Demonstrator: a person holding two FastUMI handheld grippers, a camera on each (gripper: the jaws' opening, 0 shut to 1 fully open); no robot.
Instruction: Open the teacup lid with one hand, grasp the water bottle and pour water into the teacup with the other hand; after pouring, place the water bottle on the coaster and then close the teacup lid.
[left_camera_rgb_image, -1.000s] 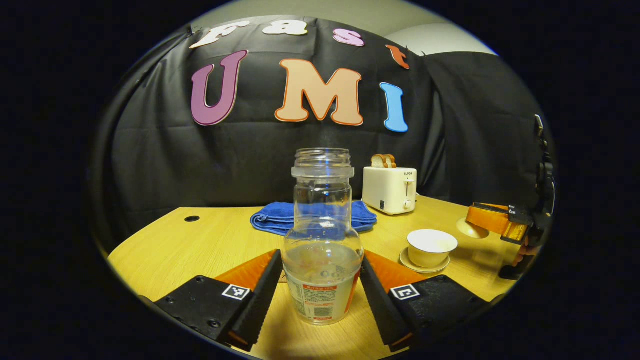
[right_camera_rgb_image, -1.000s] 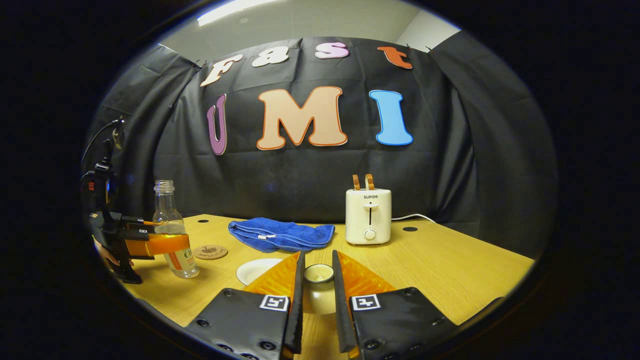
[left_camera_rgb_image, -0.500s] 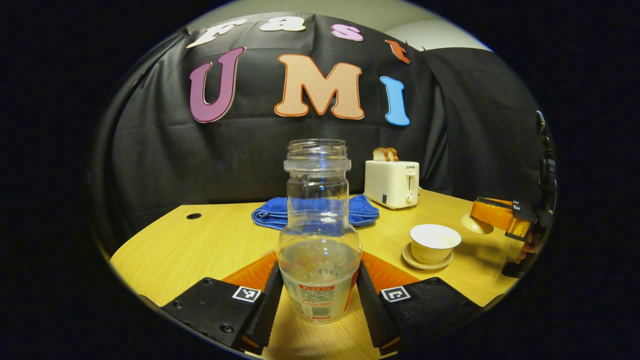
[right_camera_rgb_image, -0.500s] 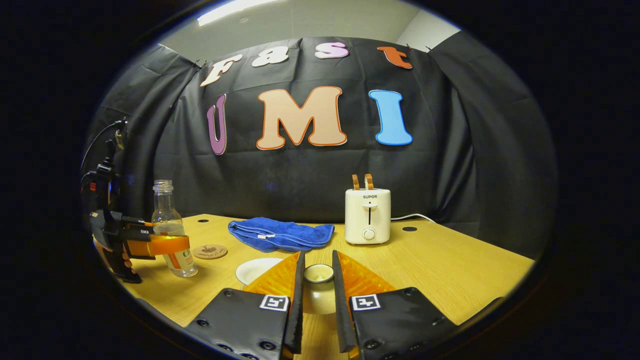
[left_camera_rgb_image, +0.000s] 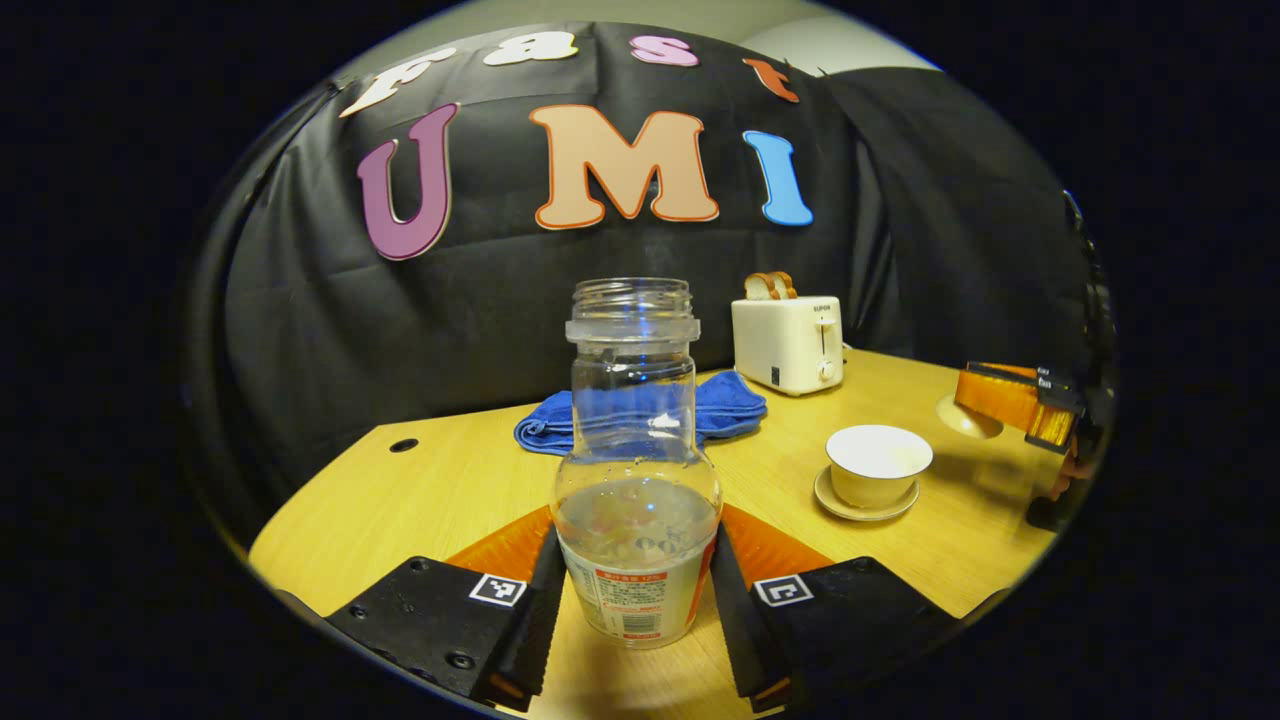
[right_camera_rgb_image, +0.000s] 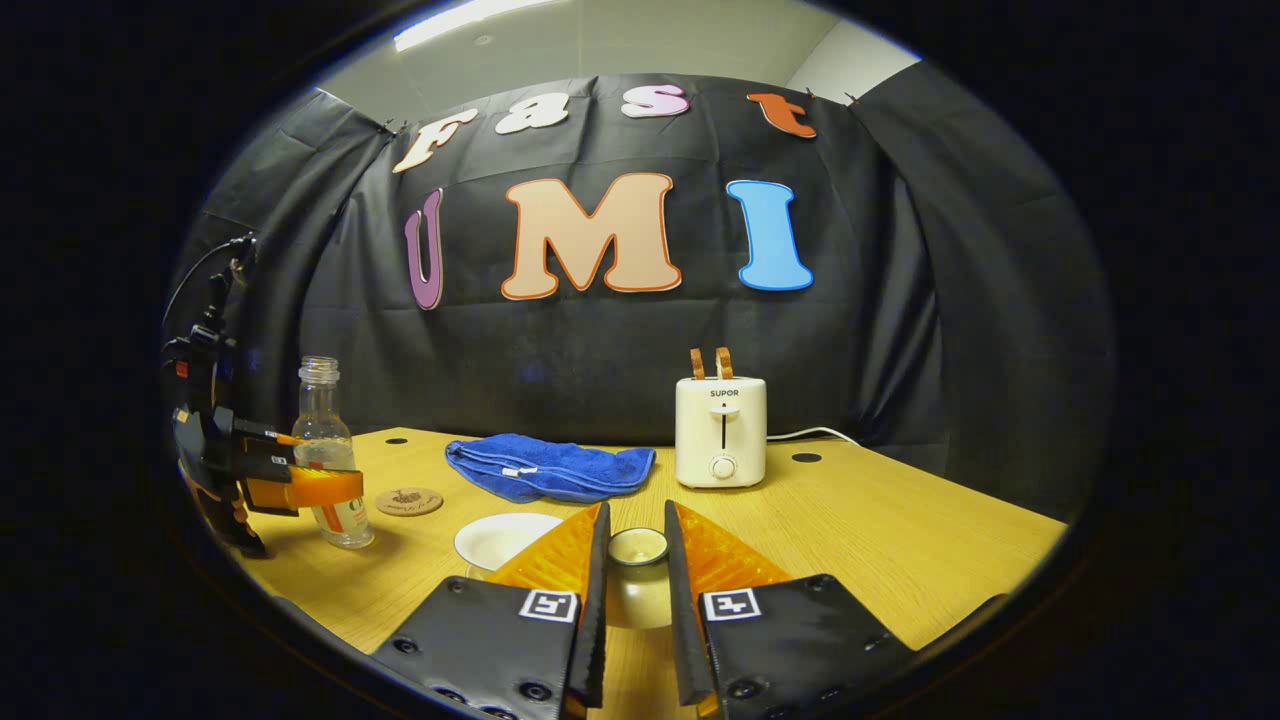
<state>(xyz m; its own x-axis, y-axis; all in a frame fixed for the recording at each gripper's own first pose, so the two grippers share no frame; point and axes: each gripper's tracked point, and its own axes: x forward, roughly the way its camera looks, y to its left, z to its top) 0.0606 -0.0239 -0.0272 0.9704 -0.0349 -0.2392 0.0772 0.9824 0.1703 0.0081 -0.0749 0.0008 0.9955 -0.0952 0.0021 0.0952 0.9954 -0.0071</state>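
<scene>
A clear water bottle (left_camera_rgb_image: 635, 480), uncapped and partly full, stands between the fingers of my left gripper (left_camera_rgb_image: 635, 535), which is shut on its lower body. To the right, the white teacup (left_camera_rgb_image: 878, 465) sits open on its saucer. Beyond it my right gripper (left_camera_rgb_image: 1015, 405) holds the pale lid (left_camera_rgb_image: 965, 415) above the table. In the right gripper view, my right gripper (right_camera_rgb_image: 636, 520) is shut on the lid (right_camera_rgb_image: 638, 548) by its knob. The teacup (right_camera_rgb_image: 500, 540) lies just left of it. Farther left are a round brown coaster (right_camera_rgb_image: 408, 501), the bottle (right_camera_rgb_image: 325, 460) and the left gripper (right_camera_rgb_image: 300, 488).
A folded blue towel (left_camera_rgb_image: 640, 415) lies at the back of the wooden table (left_camera_rgb_image: 450, 490). A white toaster (left_camera_rgb_image: 788, 343) with bread slices stands to its right. Small cable holes (left_camera_rgb_image: 404, 445) dot the tabletop. The black cloth wall closes off the back.
My left gripper's fingers have closed in on the bottle and the left gripper view has tilted. The right gripper, still holding the lid, has drifted slightly.
</scene>
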